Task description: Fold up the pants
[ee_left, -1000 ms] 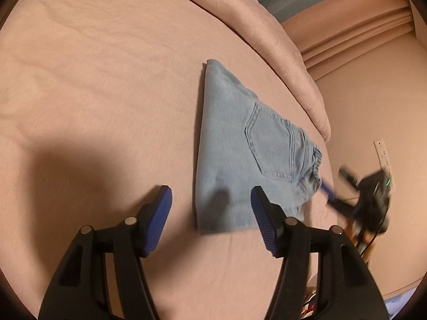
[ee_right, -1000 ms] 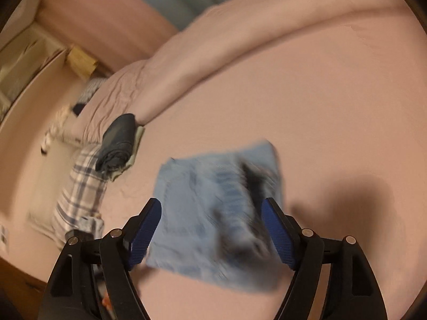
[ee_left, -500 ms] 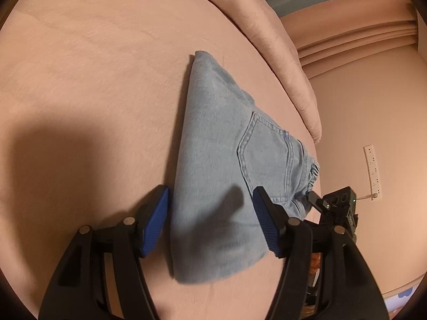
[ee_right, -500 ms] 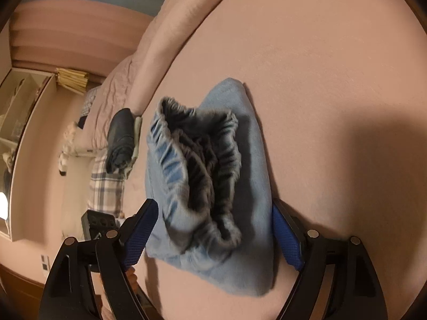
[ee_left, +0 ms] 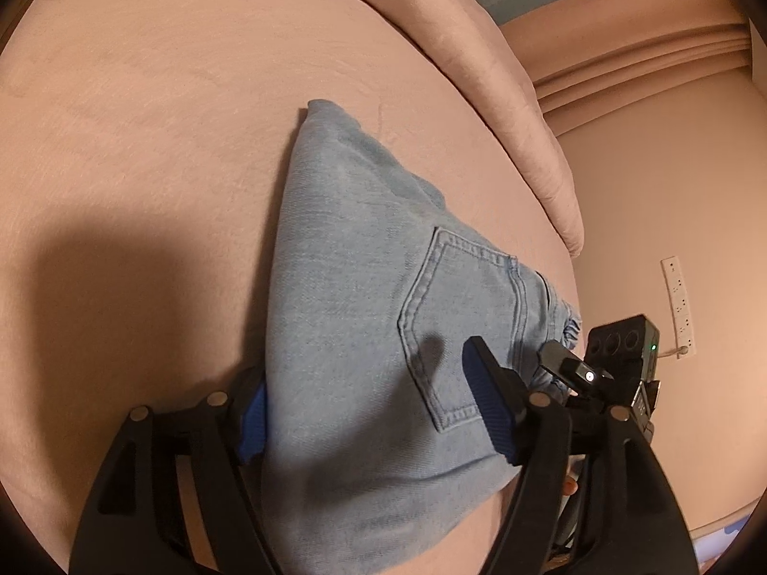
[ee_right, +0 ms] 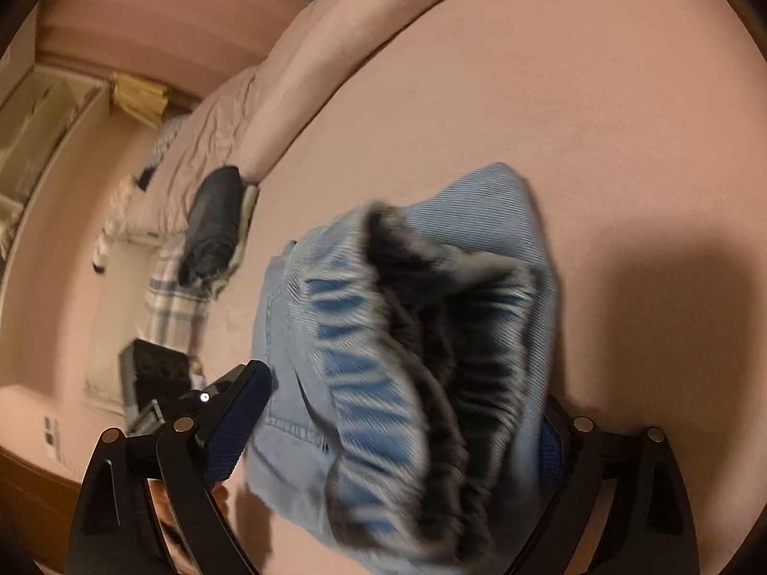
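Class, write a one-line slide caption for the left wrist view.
Open left tool straddles folded light-blue jeans on a pink bed, back pocket facing up.

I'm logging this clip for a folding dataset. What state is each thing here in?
jeans: folded into a compact bundle, back pocket up, lying on the bed.
left gripper: open, jaws just widened, straddling the jeans.
right gripper: open, jaws just widened, around the waistband end.
dark garment: rolled, lying near the duvet.

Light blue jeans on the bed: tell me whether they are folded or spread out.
Folded. The jeans lie as a compact bundle on the bed, back pocket on top, elastic waistband bunched at one end.
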### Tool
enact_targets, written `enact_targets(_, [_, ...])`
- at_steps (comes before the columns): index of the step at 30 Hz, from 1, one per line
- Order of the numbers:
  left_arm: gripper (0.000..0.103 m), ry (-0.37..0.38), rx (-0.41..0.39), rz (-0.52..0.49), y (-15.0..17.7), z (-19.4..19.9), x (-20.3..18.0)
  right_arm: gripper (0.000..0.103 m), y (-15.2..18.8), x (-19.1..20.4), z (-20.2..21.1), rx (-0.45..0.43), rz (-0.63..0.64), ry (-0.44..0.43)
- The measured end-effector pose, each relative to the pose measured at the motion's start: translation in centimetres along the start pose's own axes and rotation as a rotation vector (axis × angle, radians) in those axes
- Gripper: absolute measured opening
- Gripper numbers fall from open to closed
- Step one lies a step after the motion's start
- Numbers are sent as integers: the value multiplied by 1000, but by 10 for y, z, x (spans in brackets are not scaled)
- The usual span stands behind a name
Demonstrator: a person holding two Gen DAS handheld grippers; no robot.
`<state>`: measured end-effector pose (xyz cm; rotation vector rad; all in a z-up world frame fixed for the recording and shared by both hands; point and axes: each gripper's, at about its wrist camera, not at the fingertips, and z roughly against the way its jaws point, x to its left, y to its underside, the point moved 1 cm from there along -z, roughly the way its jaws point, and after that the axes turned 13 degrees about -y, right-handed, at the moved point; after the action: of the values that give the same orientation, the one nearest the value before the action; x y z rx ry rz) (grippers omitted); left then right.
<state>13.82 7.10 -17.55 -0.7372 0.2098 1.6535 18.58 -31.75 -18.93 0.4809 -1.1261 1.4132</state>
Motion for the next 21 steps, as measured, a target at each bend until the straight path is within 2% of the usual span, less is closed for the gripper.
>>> enact_targets(1, [70, 2, 1, 3, 0, 0, 1, 95, -1, 2, -2, 3, 12, 12])
enact_targets(3, [63, -14, 0, 7, 1, 1, 1, 94, 0, 4, -3, 0, 26, 32])
enact_targets(5, [50, -58, -2, -2, 2, 3, 1, 89, 4, 6, 2, -17, 40, 54])
enact_targets(6, [49, -73, -5, -11, 3, 4, 1, 85, 6, 6, 5, -20, 51, 67])
enact_targets(9, [47, -116, -24, -44, 7, 6, -6, 82, 12, 10, 13, -36, 75, 72])
enact_targets(15, [45, -234, -76, -169, 17, 10, -29, 82, 17, 37, 19, -57, 181, 107])
enact_targets(17, [41, -253, -89, -186, 19, 11, -32, 82, 19, 46, 21, -60, 215, 118])
enact_targets(21, [40, -277, -104, -205, 23, 16, -32, 82, 23, 53, 28, -74, 223, 95])
